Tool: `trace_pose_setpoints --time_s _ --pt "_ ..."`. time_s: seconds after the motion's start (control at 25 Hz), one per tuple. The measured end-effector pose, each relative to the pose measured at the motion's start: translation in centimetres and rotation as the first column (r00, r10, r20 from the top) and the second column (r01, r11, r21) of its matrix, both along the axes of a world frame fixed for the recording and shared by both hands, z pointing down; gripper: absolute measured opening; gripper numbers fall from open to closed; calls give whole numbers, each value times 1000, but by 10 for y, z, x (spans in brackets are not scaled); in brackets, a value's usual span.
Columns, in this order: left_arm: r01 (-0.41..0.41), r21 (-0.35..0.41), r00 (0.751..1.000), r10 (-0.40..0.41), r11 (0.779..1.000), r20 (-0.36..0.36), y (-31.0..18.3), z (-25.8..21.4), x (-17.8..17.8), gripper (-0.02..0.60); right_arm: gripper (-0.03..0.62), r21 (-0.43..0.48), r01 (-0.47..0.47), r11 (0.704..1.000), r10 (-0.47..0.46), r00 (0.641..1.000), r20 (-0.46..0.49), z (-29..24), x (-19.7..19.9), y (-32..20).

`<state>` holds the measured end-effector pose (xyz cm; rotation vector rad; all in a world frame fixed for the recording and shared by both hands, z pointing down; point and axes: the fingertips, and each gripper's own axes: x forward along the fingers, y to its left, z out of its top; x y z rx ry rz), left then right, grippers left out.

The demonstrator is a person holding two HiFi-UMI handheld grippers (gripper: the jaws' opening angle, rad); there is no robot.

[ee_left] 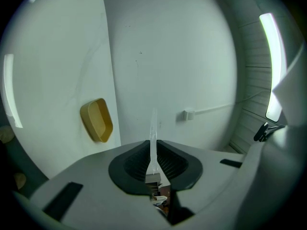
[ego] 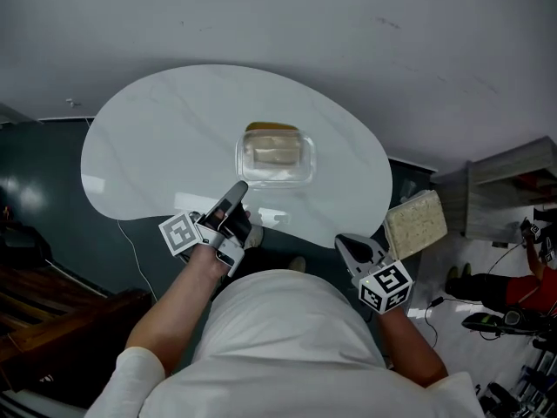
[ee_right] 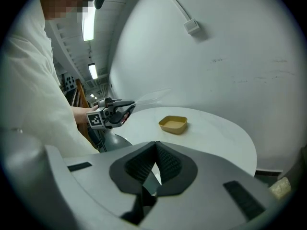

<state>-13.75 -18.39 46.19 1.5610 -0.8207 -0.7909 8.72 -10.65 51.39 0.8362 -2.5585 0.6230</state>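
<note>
white oval table (ego: 139, 146) against a plain pale wall, and the yellow tray (ee_right: 173, 124) sat out near its middle, open on top. the left tongs (ee_left: 153, 150) were clamped on the edge of a clear plastic lid (ee_left: 153, 128), and there it was, held up in the air, thin and edge-on in the left gripper view. from the right gripper view the lid hung raised off to the tray's side, clear of both tray and table. the right tongs (ee_right: 156, 145) were closed on nothing, low by the table's near edge. so, by my reading: lid off and firmly gripped, that much done; it was neither seated on the tray nor laid down anywhere.
</note>
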Motion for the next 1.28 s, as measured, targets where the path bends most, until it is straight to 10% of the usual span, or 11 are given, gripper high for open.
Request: trace_pose_setpoints --time_s 0.32,1.28 --pt "15 39 1000 -15 999 -2 75 -17 37 54 6 26 48 999 -48 999 8 7 29 51" --pt "2 26 1000 -3 1000 4 78 -24 40 52 6 25 53 998 -53 999 2 2 33 50"
